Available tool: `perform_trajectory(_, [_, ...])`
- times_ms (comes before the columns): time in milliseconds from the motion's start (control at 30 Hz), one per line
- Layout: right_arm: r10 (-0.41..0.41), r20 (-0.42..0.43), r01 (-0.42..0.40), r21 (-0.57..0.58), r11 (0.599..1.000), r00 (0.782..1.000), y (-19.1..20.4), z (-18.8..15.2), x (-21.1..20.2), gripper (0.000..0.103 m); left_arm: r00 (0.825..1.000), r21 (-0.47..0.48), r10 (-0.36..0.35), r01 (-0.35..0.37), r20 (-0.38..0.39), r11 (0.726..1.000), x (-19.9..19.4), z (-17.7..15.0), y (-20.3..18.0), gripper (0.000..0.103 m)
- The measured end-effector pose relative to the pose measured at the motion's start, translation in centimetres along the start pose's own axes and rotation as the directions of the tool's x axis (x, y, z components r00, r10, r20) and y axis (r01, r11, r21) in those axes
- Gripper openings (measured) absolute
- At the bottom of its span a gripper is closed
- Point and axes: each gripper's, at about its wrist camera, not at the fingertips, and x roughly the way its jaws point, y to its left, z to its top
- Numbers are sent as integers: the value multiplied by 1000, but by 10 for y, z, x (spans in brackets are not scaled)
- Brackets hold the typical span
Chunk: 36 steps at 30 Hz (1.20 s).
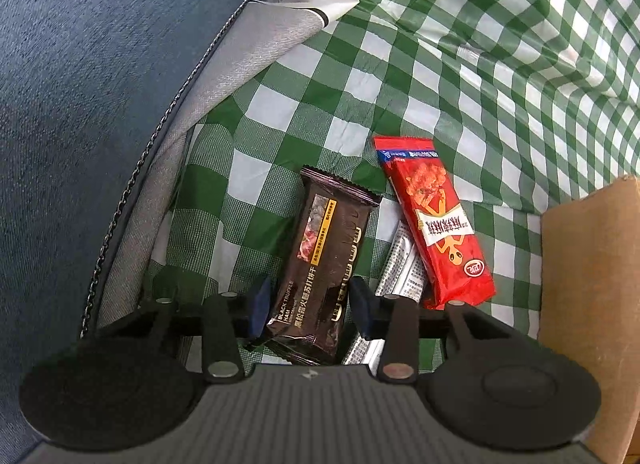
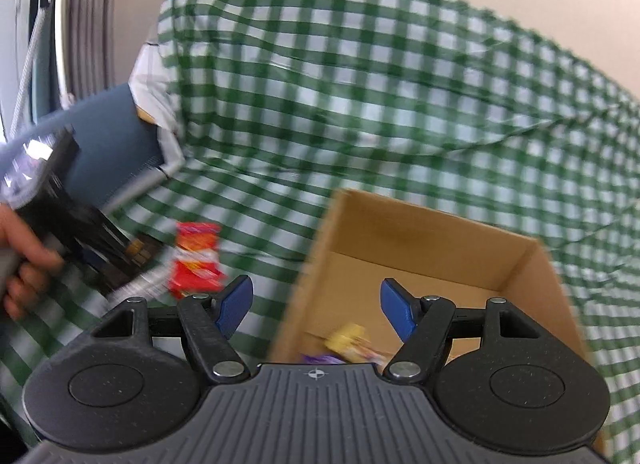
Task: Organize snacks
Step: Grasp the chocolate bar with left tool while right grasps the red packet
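Between the left gripper (image 1: 312, 304)'s jaws, narrowed to its sides but, as far as can be told, not yet pinching, lies a dark brown black truffle ham cracker packet (image 1: 324, 268), glossy, oblong, its long axis running straight ahead. Just right of them lie a silver sachet (image 1: 402, 264) and a red snack packet (image 1: 436, 219) on green-checked cloth (image 1: 280, 111). The right gripper (image 2: 316, 306), jaws wide and empty, hovers at the cardboard box (image 2: 420, 232) holding a yellow packet (image 2: 348, 338).

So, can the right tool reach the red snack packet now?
Probably yes: the right tool is open and empty beside the red snack packet, though the left tool works close by.
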Motion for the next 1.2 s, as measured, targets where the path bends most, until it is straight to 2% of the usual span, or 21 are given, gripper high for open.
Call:
perform_trajectory(133, [69, -38, -70, -10, 998, 997, 34, 28, 33, 73, 1000, -9, -6, 6, -4, 1000, -1, 0, 1, 47])
perform_trajectory(267, [78, -102, -80, -15, 997, 992, 61, 39, 72, 75, 1000, -25, -18, 18, -8, 1000, -1, 0, 5, 47])
perform_trajectory(467, [81, -218, -84, -5, 996, 973, 83, 33, 137, 81, 999, -76, -43, 42, -16, 996, -2, 2, 13, 47])
perform_trajectory(633, [96, -272, -100, 0, 995, 958, 89, 28, 180, 83, 996, -178, -82, 77, -26, 981, -4, 4, 30, 46])
perform_trajectory(767, [128, -301, -137, -8, 991, 945, 95, 26, 204, 84, 995, -177, -90, 83, -32, 981, -5, 4, 29, 46])
perform_trajectory(933, [183, -375, -202, -12, 979, 909, 106, 23, 226, 84, 996, -182, -86, 78, -33, 980, -3, 5, 30, 46])
perform_trajectory(1000, [180, -392, -208, -29, 978, 902, 108, 21, 229, 79, 996, -177, -79, 72, -33, 982, -2, 5, 29, 46])
perform_trajectory(1067, [214, -383, -232, 0, 973, 898, 105, 22, 225, 54, 997, -172, -75, 68, -30, 983, -2, 4, 28, 40])
perform_trajectory(1200, [229, -371, -250, -6, 968, 900, 99, 21, 208, 46, 997, -183, -79, 74, -20, 980, -4, 2, 30, 32])
